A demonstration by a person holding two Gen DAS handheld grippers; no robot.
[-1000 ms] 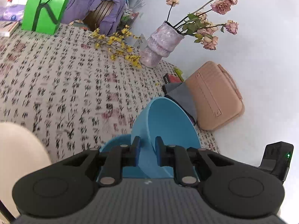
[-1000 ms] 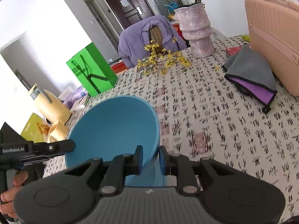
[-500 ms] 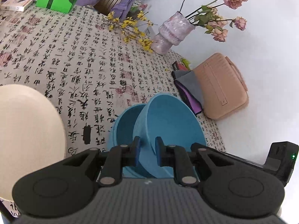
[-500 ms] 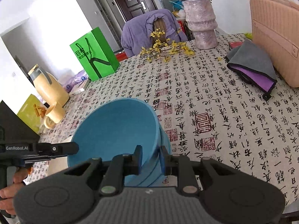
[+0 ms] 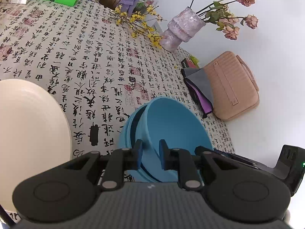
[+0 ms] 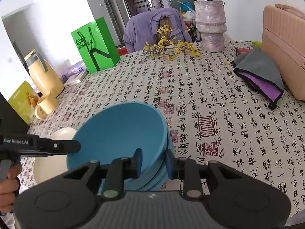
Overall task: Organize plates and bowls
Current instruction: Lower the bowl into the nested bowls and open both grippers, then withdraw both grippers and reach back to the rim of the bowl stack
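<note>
A blue bowl (image 5: 175,129) (image 6: 118,133) leans tilted inside a stack of blue bowls (image 5: 126,133) (image 6: 169,148) on the patterned tablecloth. My left gripper (image 5: 150,156) straddles its near rim. Its jaws are opening and the pads look just clear of the thin wall. My right gripper (image 6: 153,162) straddles the opposite rim, its jaws opening wider, with clear gaps beside the wall. In the right wrist view one finger of the left gripper (image 6: 63,146) reaches over the bowl's left rim. A cream plate (image 5: 28,124) (image 6: 47,166) lies left of the stack.
Behind the stack stand a pink case (image 5: 232,87), a grey and purple cloth (image 5: 198,84), a lilac vase (image 5: 181,30) and yellow flower sprigs (image 6: 169,49). A green bag (image 6: 95,43), yellow jug (image 6: 43,76) and mug (image 6: 45,105) line the far left. A hand (image 6: 7,183) grips the left tool.
Both grippers came down with the blue bowl and set it into the stack of blue bowls. The jaws of both have widened, the right ones more. The cream plate came into view.
</note>
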